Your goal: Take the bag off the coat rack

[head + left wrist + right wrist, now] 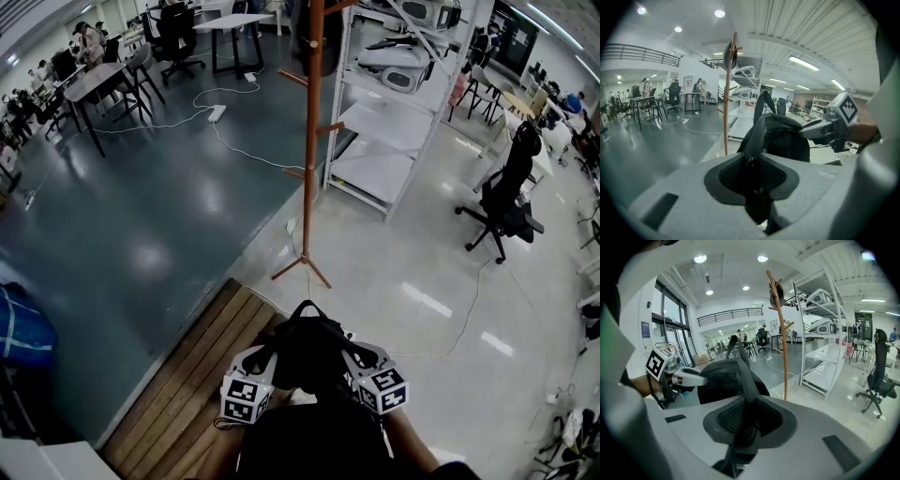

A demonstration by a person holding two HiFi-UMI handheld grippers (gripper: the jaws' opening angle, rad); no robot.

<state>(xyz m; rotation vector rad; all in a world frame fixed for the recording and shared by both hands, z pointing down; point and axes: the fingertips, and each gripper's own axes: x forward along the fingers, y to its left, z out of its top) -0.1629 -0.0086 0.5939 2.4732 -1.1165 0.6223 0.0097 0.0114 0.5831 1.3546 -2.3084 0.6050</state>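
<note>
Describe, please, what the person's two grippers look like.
The left gripper and the right gripper look alike: each has a pale grey, smoothly moulded shell. Each carries a cube with black-and-white square markers. Up close, the jaws are lined with dark, mesh-textured pads set in a rounded recess.

White shelving unit (375,173) upper centre-right, white housings on its top shelves. Black office chair (506,197) at right. Power strip (217,113) with white cable on the dark floor, upper left. Desks (98,80) far upper left, wooden slat decking (187,366) lower left, blue bundle (23,328) at left edge.
</note>
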